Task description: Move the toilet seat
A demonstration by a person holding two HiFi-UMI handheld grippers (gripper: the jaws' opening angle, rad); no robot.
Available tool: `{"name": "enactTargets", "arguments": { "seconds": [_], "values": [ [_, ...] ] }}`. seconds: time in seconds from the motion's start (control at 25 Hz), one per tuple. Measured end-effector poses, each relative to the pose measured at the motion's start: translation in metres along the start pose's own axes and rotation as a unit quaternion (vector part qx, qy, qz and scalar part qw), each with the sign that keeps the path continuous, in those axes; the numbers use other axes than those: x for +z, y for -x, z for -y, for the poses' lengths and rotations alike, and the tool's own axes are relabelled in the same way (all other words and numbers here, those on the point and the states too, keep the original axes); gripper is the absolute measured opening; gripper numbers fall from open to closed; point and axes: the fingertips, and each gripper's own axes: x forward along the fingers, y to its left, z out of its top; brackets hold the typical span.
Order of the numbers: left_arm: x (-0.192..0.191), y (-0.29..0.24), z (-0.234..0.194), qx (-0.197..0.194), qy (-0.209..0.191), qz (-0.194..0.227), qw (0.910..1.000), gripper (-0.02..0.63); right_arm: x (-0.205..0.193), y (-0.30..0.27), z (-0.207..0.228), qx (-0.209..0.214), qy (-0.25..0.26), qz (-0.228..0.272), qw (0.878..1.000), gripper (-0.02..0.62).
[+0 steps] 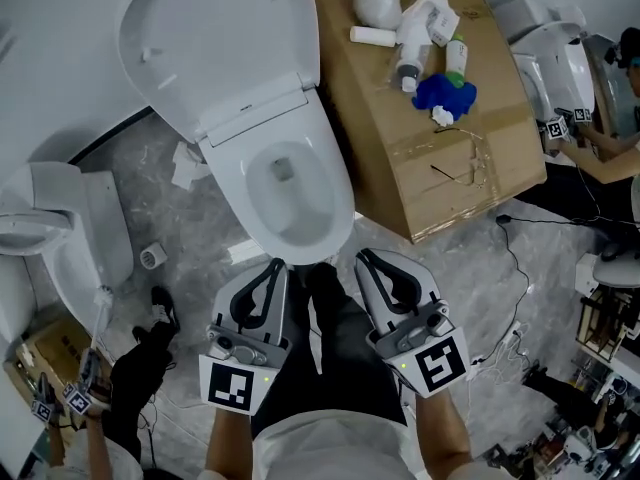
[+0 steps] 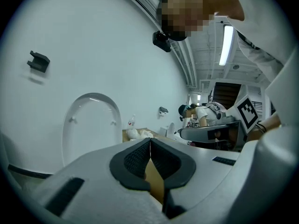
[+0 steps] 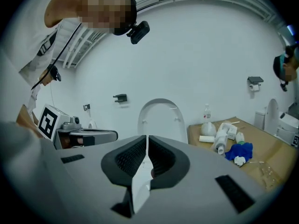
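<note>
A white toilet (image 1: 290,203) stands in front of me. Its flap (image 1: 215,38) is raised against the wall, and a wide white ring lies flat round the bowl. My left gripper (image 1: 272,265) and right gripper (image 1: 365,258) hang side by side just short of the bowl's front edge, both shut and empty, touching nothing. In the left gripper view the shut left gripper (image 2: 150,141) points toward the raised flap (image 2: 91,125). In the right gripper view the right gripper (image 3: 147,138) faces the same flap (image 3: 161,118).
A cardboard box (image 1: 400,158) to the right of the toilet carries bottles (image 1: 420,28) and a blue cloth (image 1: 445,93). Another toilet (image 1: 60,238) stands at the left. On the floor are paper scraps (image 1: 187,163), a tape roll (image 1: 152,256) and cables (image 1: 515,258).
</note>
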Motion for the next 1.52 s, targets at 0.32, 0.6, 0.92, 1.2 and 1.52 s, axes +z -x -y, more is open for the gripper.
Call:
{"name": "enactTargets", "arguments": {
  "seconds": [0.32, 0.6, 0.92, 1.2, 1.52],
  "values": [
    [-0.06, -0.009, -0.012, -0.005, 0.009, -0.032, 0.9994, 0.011, -0.054, -0.02, 0.011, -0.001, -0.023, -0.016, 1.0, 0.015],
    [-0.108, -0.012, -0.022, 0.008, 0.024, -0.055, 0.9982, 0.012, -0.103, -0.03, 0.018, -0.006, -0.035, -0.035, 0.999, 0.015],
    [-0.162, -0.016, -0.021, -0.001, 0.035, -0.09, 0.9954, 0.012, -0.155, -0.037, 0.03, -0.007, -0.046, -0.057, 0.997, 0.017],
    [-0.208, -0.017, -0.025, 0.0, 0.049, -0.117, 0.9919, 0.02, -0.205, -0.041, 0.042, -0.009, -0.061, -0.089, 0.994, 0.017],
    [-0.255, -0.022, -0.033, 0.013, 0.058, -0.145, 0.9877, 0.072, -0.249, -0.049, 0.044, -0.004, -0.075, -0.115, 0.99, 0.02]
  ]
}}
